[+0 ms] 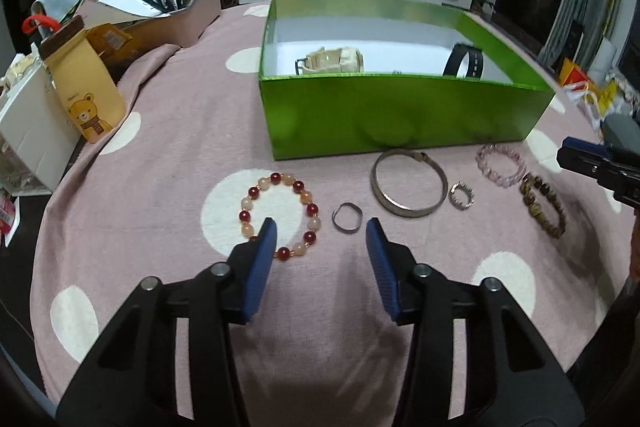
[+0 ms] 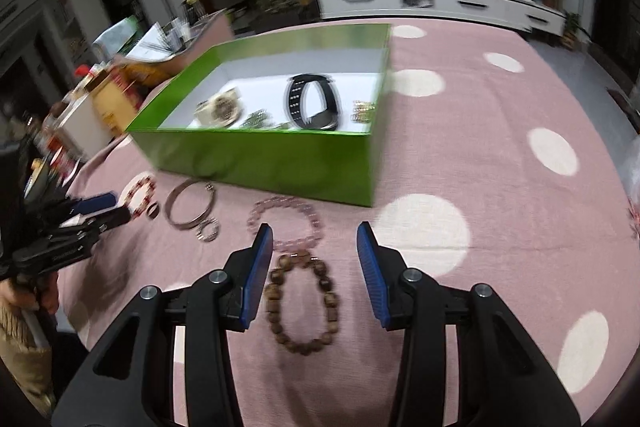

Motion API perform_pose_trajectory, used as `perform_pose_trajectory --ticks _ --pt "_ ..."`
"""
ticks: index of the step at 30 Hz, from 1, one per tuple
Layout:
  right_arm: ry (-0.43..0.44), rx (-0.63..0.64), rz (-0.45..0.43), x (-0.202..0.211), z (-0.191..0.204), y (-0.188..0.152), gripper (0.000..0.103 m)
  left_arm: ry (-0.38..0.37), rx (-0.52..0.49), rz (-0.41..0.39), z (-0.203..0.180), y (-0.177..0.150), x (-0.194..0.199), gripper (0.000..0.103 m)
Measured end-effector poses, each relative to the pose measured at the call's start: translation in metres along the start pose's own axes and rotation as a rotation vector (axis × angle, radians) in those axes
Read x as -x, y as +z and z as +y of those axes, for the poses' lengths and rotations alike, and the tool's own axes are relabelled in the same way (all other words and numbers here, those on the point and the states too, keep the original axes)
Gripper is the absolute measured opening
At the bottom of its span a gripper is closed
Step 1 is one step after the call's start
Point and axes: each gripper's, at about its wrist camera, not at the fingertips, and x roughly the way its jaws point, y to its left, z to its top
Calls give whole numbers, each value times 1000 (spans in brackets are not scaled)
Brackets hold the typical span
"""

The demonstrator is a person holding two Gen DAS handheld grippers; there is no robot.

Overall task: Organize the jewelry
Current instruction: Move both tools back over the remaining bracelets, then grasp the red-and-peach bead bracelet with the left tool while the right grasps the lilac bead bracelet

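On the pink dotted cloth before a green box (image 1: 400, 115) lie several pieces. My left gripper (image 1: 320, 227) is open just above the cloth. A small plain ring (image 1: 338, 223) lies between its tips, untouched, and the red-and-peach bead bracelet (image 1: 312, 209) runs under its left finger (image 1: 264, 251). Rightward lie a silver bangle (image 1: 404, 209), a studded ring (image 1: 468, 201), a pink bead bracelet (image 1: 500, 173) and a brown bead bracelet (image 1: 554, 215). My right gripper (image 2: 315, 229) is open over the brown bracelet (image 2: 276, 287), not gripping it; the pink bracelet (image 2: 280, 205) lies just beyond.
The box (image 2: 260, 155) holds a cream watch (image 2: 220, 109) and a black strap (image 2: 296, 103). On the left stand a yellow bear bottle (image 1: 90, 95), a white carton (image 1: 32, 143) and a pen organiser (image 1: 180, 7). The cloth's edge falls away close by.
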Motion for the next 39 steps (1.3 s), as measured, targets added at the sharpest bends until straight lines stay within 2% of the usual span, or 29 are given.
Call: perform_pose_trajectory --ticks 4,9,12,16,20,23,25,26,28,33,36,39 --pt "41 55 21 -8 16 -1 44 -5 -3 9 2 1 -6 44" --pt "77 85 22 -12 30 0 44 -27 -6 33 3 1 -14 37" --pt "83 100 28 -15 34 0 44 -54 -25 57 -1 0 -20 37" --pt "80 108 33 -18 36 2 44 -44 -45 63 -4 -1 -22 36" --pt "63 124 47 -23 36 2 44 -61 -35 71 1 -3 -21 30" --pt "50 154 68 -32 38 4 44 -43 -53 78 1 -3 -20 26" --pt "39 171 82 -39 41 4 44 -32 -63 83 -2 -4 -19 20" --pt "34 184 87 -42 43 4 44 -32 -64 87 -3 -4 -19 13" --pt "23 211 91 -46 47 5 44 -23 -60 89 -4 -5 -18 10" --pt "8 264 101 -54 56 5 39 -22 2 91 2 -5 -17 7" --pt "-5 275 117 -60 57 5 34 -79 93 84 19 -4 -13 7" --pt "-12 277 131 -66 56 6 32 -157 173 32 36 0 2 7"
